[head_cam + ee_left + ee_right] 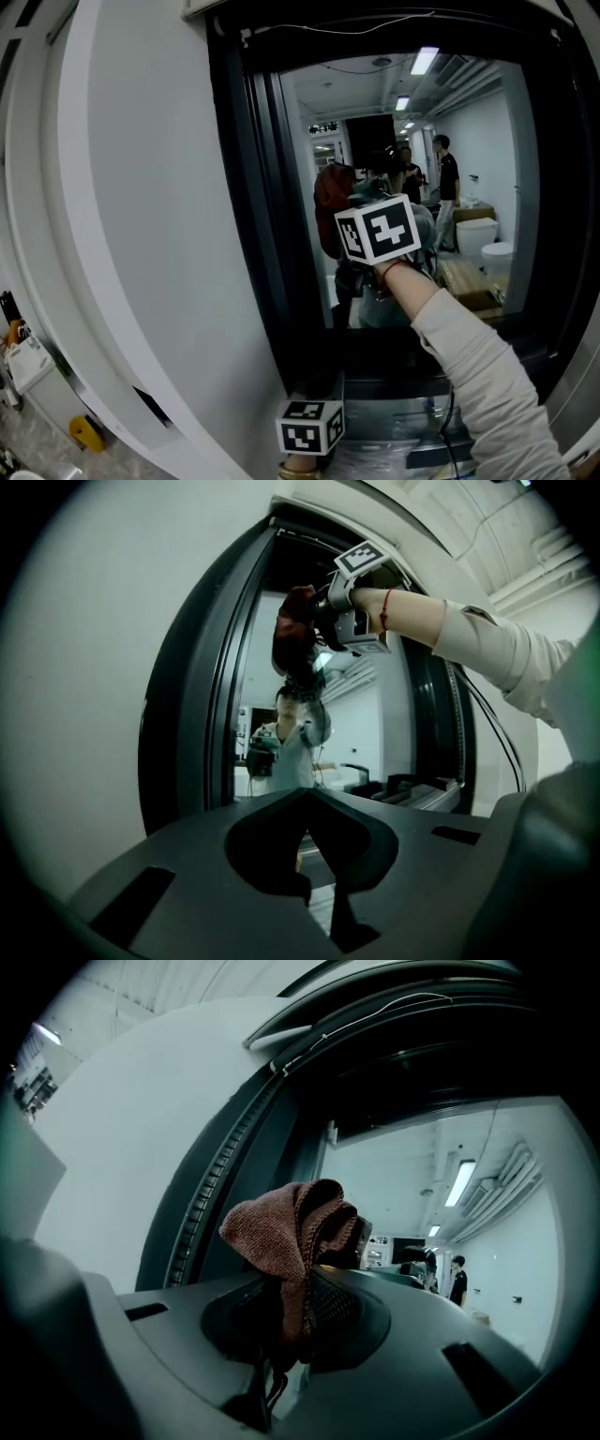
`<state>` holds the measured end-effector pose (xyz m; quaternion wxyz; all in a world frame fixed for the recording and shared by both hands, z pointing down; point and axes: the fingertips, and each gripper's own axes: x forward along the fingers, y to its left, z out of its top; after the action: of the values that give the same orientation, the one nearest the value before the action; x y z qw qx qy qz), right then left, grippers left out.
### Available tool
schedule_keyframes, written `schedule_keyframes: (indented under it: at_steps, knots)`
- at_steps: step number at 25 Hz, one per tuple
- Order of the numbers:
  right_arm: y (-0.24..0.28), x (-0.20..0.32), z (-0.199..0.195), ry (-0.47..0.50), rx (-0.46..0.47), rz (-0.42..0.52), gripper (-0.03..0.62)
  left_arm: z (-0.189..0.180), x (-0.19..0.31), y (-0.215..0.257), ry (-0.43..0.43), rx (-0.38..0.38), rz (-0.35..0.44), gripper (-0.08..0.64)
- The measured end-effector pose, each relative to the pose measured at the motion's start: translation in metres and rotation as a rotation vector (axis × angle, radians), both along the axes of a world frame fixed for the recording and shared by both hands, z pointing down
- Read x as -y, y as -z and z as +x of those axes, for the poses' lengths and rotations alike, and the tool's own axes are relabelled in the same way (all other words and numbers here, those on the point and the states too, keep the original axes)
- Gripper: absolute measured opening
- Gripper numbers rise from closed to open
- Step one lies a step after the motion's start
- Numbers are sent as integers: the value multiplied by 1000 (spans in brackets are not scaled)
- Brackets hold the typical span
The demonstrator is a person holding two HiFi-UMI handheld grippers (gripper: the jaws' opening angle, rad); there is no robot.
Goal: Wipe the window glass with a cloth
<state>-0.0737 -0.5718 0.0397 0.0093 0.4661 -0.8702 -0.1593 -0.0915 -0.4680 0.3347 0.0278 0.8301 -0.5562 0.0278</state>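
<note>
- I see one cloth (291, 1227): rust-brown, knitted, bunched into folds
- My right hand-held gripper (298, 1288) pinches it, raised at the window glass (469, 141) near the dark frame (246, 187)
- My left hand-held gripper (305, 799), second of two, sits low, jaws pressed together on nothing

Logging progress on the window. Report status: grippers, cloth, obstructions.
Right gripper shut on cloth, up at window glass. Left gripper shut, empty, held low. Nothing seen between cloth and glass.
</note>
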Motion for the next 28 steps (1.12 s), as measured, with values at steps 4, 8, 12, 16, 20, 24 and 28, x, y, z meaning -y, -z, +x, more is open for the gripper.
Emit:
schedule_keyframes:
  at_steps: [4, 8, 12, 16, 20, 24, 28]
  knots:
    - [-3, -1, 11, -11, -24, 6, 55, 5, 1, 2, -13, -1, 3, 5]
    - [-7, -2, 32, -31, -27, 5, 55, 12, 4, -2, -28, -2, -5, 5]
    - [-9, -5, 58, -55, -28, 6, 55, 24, 6, -4, -49, -1, -10, 5]
    - [-11, -7, 94, -91, -21, 7, 55, 41, 8, -5, -80, -4, -14, 5]
    - [-11, -10, 134, -133, -13, 10, 55, 58, 11, -6, -108, 2, -12, 5]
    - [-11, -15, 181, -195, -1, 13, 55, 78, 13, -7, -143, 9, -13, 5]
    - [-11, -19, 228, -264, 7, 15, 55, 96, 15, -7, -174, 5, -10, 5]
